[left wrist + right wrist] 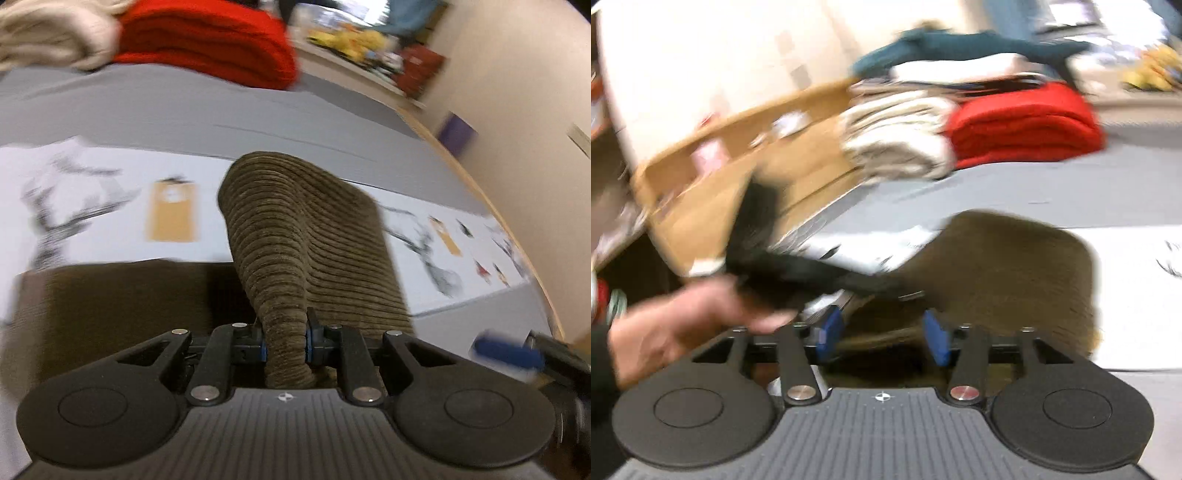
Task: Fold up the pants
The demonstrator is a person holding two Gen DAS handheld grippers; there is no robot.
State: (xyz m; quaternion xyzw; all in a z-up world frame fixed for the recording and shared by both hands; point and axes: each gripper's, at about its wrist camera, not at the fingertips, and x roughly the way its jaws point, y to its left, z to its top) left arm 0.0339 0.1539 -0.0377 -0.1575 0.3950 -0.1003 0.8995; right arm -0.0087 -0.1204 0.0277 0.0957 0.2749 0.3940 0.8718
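Note:
Brown corduroy pants lie on a white printed sheet over a grey surface. My left gripper is shut on a bunched fold of the pants, which rises from between its blue pads and drapes forward. In the right wrist view the pants show as a blurred brown mass ahead. My right gripper stands open, its blue pads apart with brown cloth lying loose behind them. A hand holding the left gripper's black body crosses the left of that view.
Folded red cloth and a cream knit are stacked at the back of the grey surface. Teal and white garments lie behind them. A wooden edge runs along the left, a wall on the right.

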